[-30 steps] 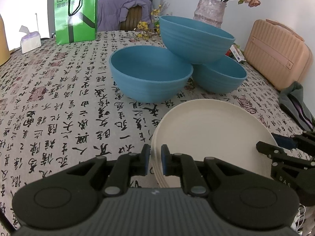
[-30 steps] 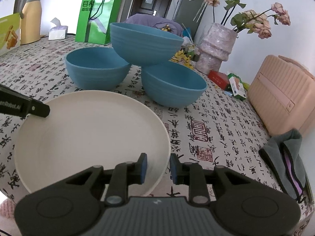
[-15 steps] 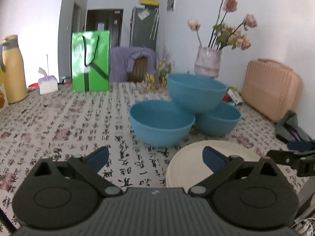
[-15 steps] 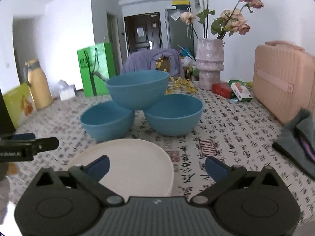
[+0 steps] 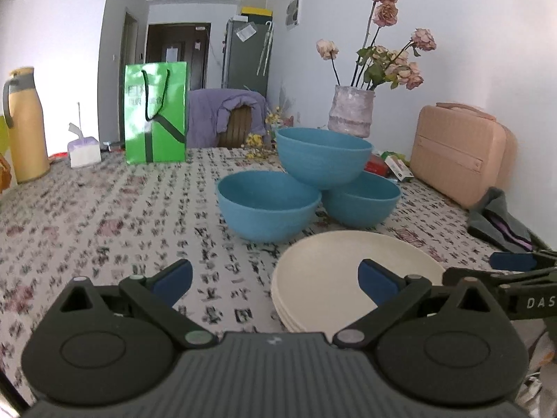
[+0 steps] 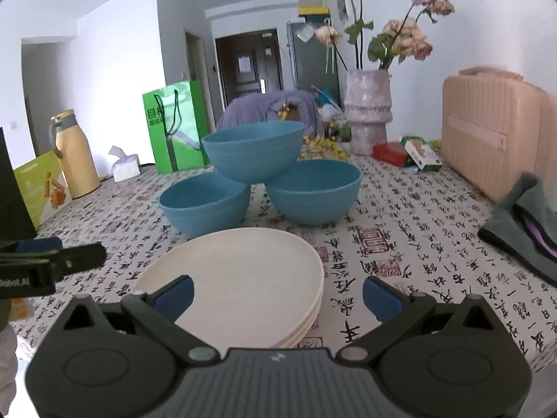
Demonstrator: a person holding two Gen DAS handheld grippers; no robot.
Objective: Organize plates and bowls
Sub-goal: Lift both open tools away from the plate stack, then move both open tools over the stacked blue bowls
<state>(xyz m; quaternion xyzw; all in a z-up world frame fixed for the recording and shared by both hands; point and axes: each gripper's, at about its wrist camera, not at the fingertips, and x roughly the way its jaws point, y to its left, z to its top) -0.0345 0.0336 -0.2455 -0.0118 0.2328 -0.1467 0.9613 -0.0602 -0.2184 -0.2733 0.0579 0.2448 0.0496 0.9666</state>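
Left gripper spread wide, holding nothing; right gripper likewise wide, empty. Stack of cream plates lay on tabletop just ahead, probably three or four, edges hard to count. Behind: two blue bowls side by side, third bowl perched across their rims; all looked empty. Farther: vase with dried roses, green bag, pink case, calligraphy-print cloth.

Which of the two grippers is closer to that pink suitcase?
Right. The right gripper sits on the pink suitcase side of the plates; the left gripper is across them.
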